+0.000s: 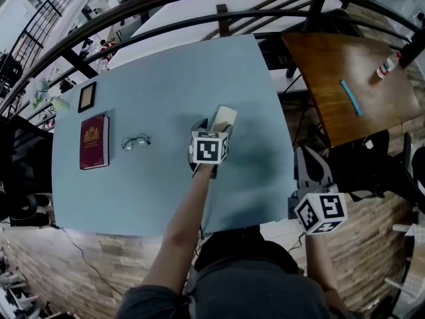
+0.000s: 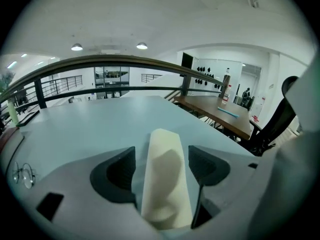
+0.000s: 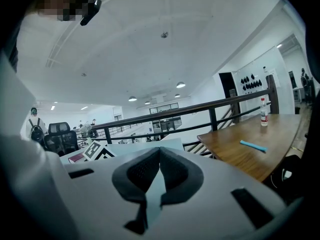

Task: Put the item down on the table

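Note:
A cream, oblong soft item [image 1: 224, 117] lies on the light blue table [image 1: 159, 191], a little right of its middle. My left gripper [image 1: 215, 129] is right over it, and the item [image 2: 162, 184] runs lengthwise between the jaws in the left gripper view. The dark pads [image 2: 116, 171] stand wide, with a narrow gap showing on each side of the item, so this gripper [image 2: 161, 152] is open. My right gripper [image 1: 304, 159] hovers off the table's right edge. Its pads [image 3: 142, 176] meet at the tips, so it [image 3: 159, 151] is shut with nothing in it.
A dark red booklet [image 1: 94, 141], eyeglasses [image 1: 136, 141] and a small black frame [image 1: 87, 97] lie on the table's left part. Beyond the right edge stands a wooden table [image 1: 332, 65] with a blue strip [image 1: 350, 97] and a bottle [image 1: 388, 64]. A dark railing [image 1: 199, 20] curves behind.

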Action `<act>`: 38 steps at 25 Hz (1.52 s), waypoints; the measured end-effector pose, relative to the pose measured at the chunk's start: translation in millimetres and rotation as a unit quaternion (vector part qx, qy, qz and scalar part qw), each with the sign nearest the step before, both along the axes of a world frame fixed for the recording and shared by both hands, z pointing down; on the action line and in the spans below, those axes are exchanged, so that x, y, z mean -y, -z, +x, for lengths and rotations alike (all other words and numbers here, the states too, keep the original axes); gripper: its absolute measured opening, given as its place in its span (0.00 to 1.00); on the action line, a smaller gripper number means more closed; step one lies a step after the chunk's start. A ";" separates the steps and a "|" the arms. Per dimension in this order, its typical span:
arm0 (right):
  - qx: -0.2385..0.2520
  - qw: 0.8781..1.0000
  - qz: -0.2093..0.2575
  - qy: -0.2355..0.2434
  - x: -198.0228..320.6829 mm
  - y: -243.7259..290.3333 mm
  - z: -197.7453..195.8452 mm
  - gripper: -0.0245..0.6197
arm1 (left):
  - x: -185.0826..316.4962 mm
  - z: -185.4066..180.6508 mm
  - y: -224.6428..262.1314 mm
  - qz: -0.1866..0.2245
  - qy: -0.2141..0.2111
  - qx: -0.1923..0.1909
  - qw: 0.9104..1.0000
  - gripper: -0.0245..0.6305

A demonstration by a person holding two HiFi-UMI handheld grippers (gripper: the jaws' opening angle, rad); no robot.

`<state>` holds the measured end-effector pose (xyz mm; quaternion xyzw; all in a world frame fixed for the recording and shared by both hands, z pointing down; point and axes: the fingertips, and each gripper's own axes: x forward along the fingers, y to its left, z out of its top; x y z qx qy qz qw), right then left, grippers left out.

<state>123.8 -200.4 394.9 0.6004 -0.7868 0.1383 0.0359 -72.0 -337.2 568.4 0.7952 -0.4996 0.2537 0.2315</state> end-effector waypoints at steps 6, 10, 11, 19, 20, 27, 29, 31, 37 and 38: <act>0.006 1.000 0.010 0.007 -1.1 5.2 -1.9 0.04 | -8.0 -11.8 38.0 0.050 0.003 0.009 0.999 0.54; 0.010 1.000 0.018 0.014 1.3 8.6 -5.0 0.04 | -15.8 -23.2 64.4 0.086 0.019 0.003 0.996 0.48; 0.012 1.000 0.020 0.016 1.9 9.4 -5.7 0.04 | -18.2 -26.0 70.8 0.096 0.022 0.002 0.995 0.45; 0.020 0.999 0.031 0.028 5.2 17.3 -9.3 0.04 | -41.6 -46.1 125.0 0.170 0.052 -0.011 0.984 0.28; 0.020 0.999 0.033 0.030 5.8 18.3 -9.7 0.04 | -44.7 -48.9 131.6 0.178 0.058 -0.015 0.982 0.26; 0.024 0.998 0.043 0.042 6.6 23.3 -15.6 0.04 | -68.0 -65.1 158.9 0.212 0.082 -0.022 0.974 0.17; 0.026 0.998 0.043 0.047 6.5 23.5 -17.1 0.04 | -74.6 -68.9 163.0 0.218 0.087 -0.021 0.972 0.15; 0.027 0.997 0.045 0.051 5.7 23.7 -17.9 0.04 | -81.9 -71.6 165.9 0.222 0.091 -0.018 0.971 0.13; 0.028 0.996 0.047 0.063 -2.4 27.4 -19.0 0.04 | -105.9 -77.5 173.3 0.231 0.104 -0.019 0.967 0.07; 0.028 0.996 0.048 0.066 -3.8 28.4 -19.4 0.04 | -109.9 -78.4 175.2 0.234 0.106 -0.020 0.966 0.07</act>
